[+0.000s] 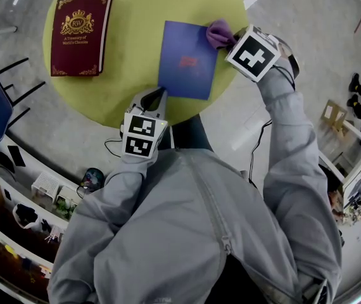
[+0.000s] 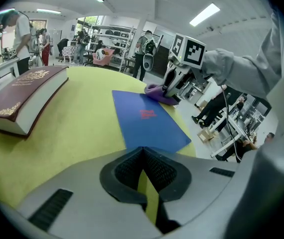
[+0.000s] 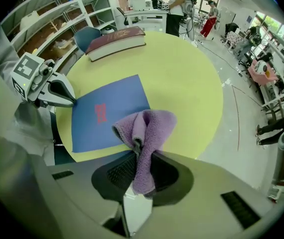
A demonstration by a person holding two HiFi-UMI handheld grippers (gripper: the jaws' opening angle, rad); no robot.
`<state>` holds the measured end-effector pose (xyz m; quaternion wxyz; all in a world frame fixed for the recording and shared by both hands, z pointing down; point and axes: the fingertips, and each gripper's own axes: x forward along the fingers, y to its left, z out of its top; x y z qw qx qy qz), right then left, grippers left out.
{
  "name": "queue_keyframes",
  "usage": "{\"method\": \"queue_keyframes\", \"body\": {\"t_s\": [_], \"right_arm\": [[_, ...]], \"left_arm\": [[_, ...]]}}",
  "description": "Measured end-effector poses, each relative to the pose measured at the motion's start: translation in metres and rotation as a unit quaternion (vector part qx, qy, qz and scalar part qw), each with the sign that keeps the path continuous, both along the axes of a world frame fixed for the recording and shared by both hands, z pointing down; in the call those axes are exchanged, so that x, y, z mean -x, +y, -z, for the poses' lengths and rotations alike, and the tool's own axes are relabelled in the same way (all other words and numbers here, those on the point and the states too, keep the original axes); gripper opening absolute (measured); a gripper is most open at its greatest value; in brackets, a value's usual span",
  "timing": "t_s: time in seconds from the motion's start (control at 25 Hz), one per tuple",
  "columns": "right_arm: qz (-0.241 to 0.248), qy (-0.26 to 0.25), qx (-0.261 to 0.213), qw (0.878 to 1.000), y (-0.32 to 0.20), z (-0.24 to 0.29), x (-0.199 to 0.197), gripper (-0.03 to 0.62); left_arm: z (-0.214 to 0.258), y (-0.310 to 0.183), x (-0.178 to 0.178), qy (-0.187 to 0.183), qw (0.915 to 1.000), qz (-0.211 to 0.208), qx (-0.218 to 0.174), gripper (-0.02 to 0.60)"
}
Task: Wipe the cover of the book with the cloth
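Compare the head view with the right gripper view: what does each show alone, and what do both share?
Head view only: the person's zipped jacket front and the marker cube on the right gripper. Right gripper view only: the jaws shut on the purple cloth, plus shelving behind. Both: the cloth, blue book, red book, yellow table and left gripper at the blue book's near edge.

Worktop (image 1: 136,56): plain yellow-green. Thin book (image 1: 187,59): blue cover, small red print at centre. Thick book (image 1: 79,33): maroon cover, gold crest, gold lettering, gold corner ornaments. Cloth (image 3: 149,133): lilac-purple. Marker cubes (image 1: 253,54): black-and-white squares. Jaws: grey, black ribbed pads (image 2: 127,171). Sleeves (image 1: 288,144): grey.
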<state>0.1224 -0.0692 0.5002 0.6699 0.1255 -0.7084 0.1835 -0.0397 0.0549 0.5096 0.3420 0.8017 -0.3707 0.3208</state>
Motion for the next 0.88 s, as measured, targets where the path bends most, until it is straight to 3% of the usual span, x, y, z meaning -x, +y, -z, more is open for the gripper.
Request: {"method": "queue_keyframes", "body": {"t_s": [0.36, 0.64, 0.88], "right_arm": [[-0.02, -0.051, -0.039, 0.998, 0.001, 0.024, 0.02, 0.087], [0.004, -0.108, -0.065, 0.992, 0.006, 0.044, 0.065, 0.087], [0.025, -0.133, -0.06, 0.989, 0.012, 0.052, 0.105, 0.087]], "left_arm": [[0.0, 0.001, 0.0, -0.003, 1.0, 0.0, -0.003, 0.017], [0.001, 0.001, 0.0, -0.003, 1.0, 0.003, -0.003, 0.017], [0.001, 0.001, 0.0, -0.002, 1.0, 0.005, -0.002, 0.017]]}}
